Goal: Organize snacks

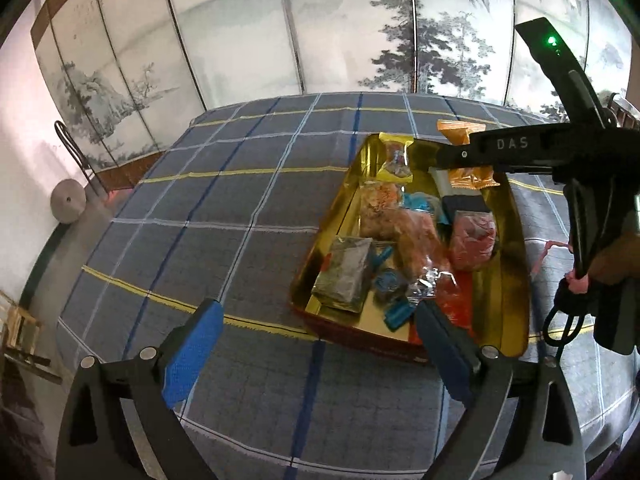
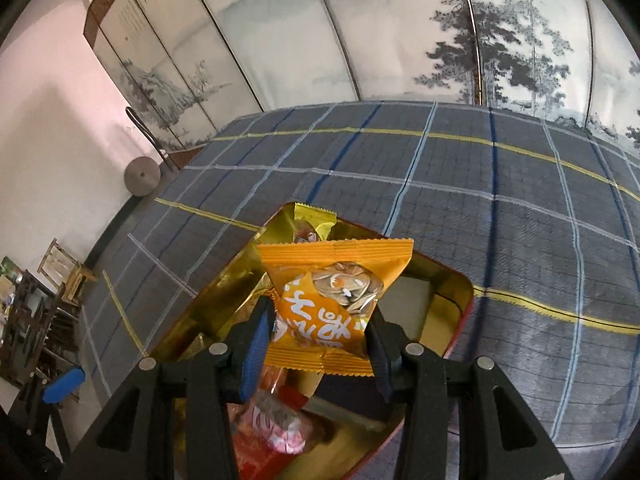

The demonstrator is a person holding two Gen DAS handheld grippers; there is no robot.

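Item: orange packet, crimped at both ends, clear window showing pale seeds. Location: pinched across its middle between the two pads of my right claw, held in the air above the far end of the tin.

Holder: right claw, pressed together on the packet; in the left wrist view it enters from 2 o'clock with the packet hanging over the tin's far rim.

Destination: gold-lined tin with a red outside, open, resting on the checked cloth. A bare patch of floor shows under the packet toward 3 o'clock; a yellow packet leans at the far corner at 12 o'clock.

Contents already in: a grey foil pouch, blue-wrapped sweets, a pinkish bag, other wrappers I cannot identify.

Handling note, my judgement: I should lower until the packet's bottom crimp is near the bare floor, keep it level, then part the pads slowly. The film is slippery and puffy; dropped from height it could slide onto the rim or out.

Other claw: left claw, spread wide, holding nothing, hovering at the tin's near edge toward 6 o'clock. It is well placed to steady the tin if it shifts.
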